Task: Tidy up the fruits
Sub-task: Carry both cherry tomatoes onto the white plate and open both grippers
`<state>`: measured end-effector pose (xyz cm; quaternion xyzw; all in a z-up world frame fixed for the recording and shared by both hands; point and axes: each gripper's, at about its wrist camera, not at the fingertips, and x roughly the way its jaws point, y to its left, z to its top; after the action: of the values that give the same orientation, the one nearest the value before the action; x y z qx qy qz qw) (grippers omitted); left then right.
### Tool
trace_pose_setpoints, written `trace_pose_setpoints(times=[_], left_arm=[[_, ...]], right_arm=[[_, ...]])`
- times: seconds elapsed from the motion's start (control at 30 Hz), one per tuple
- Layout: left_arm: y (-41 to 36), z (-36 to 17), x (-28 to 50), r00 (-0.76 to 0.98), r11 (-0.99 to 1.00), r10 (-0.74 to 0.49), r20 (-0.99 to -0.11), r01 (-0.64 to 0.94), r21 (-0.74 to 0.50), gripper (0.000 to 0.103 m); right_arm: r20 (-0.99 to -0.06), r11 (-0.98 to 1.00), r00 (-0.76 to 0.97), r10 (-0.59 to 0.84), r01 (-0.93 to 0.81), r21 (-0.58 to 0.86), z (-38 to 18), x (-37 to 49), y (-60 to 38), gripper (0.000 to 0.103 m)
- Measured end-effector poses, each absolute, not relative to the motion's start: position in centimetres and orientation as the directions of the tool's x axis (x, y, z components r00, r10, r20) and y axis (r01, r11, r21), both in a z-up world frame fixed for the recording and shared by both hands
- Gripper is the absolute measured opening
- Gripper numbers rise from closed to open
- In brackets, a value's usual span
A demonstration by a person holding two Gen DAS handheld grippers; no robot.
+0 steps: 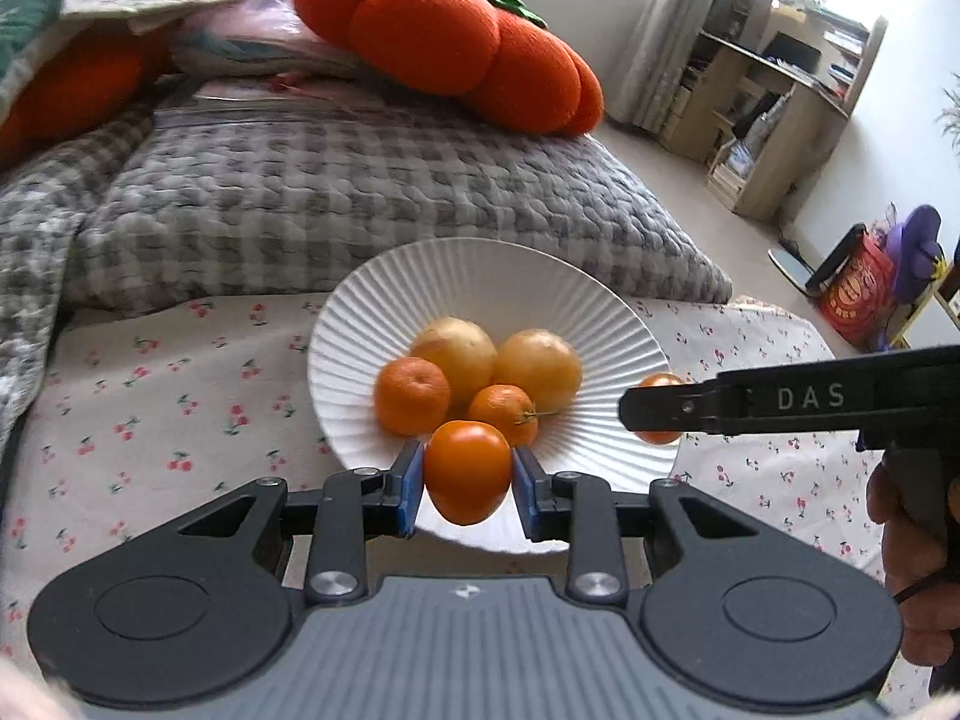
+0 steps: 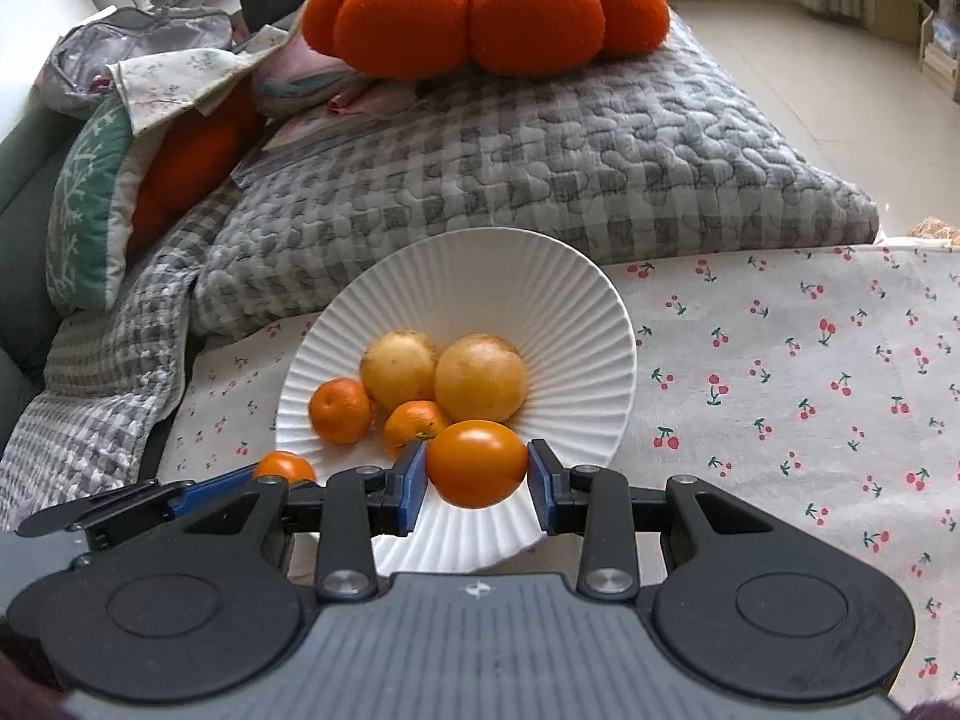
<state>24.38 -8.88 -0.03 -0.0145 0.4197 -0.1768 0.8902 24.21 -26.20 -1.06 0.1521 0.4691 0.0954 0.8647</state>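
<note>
A white ribbed plate (image 1: 480, 276) sits on the cherry-print cloth and holds two yellow round fruits (image 1: 459, 351) and two mandarins (image 1: 413, 396). My left gripper (image 1: 467, 483) is shut on a smooth orange fruit (image 1: 467, 468), which hangs over the plate's near rim. In the right wrist view my right gripper (image 2: 477, 477) is shut on a similar orange fruit (image 2: 477, 459) above the near part of the plate (image 2: 480, 264). The left gripper's fingers (image 2: 180, 495) and its fruit (image 2: 283, 467) show at the plate's left edge. The right gripper's fruit (image 1: 659, 384) peeks from behind its black finger by the plate's right rim.
A grey checked quilt (image 1: 360, 198) rises just behind the plate, with an orange pumpkin cushion (image 1: 444, 42) on top. The cherry-print cloth (image 2: 810, 372) spreads to the right of the plate. A wooden shelf (image 1: 780, 108) and bags stand on the floor at the far right.
</note>
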Motion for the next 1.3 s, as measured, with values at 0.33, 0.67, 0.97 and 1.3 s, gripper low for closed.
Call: trace_pose_setpoints(times=[0.33,0.67,0.97,1.3], left_arm=[[-10.1,-1.5,26.1,0.593,0.934,-0.3,-0.747,0.341,-0.105,0.022],[-10.7,-2.3,26.4,0.602,0.926,-0.295,-0.742,0.371,-0.067,0.022],[-10.6,-2.9,26.8,0.608,0.925,-0.283,-0.742,0.378,-0.044,0.022],[-10.6,-3.2,26.9,0.626,0.924,-0.283,-0.727,0.381,-0.032,0.022]], right_arm=[[-0.795,0.943,0.524,0.306,-0.052,0.329,-2.5,25.2,-25.5,0.032],[-0.794,0.947,0.524,0.309,-0.093,0.307,-2.9,25.5,-24.3,0.032],[-0.798,0.95,0.521,0.304,-0.101,0.296,-3.6,26.3,-23.4,0.032],[-0.782,0.949,0.546,0.302,-0.095,0.3,-4.1,26.5,-23.1,0.032]])
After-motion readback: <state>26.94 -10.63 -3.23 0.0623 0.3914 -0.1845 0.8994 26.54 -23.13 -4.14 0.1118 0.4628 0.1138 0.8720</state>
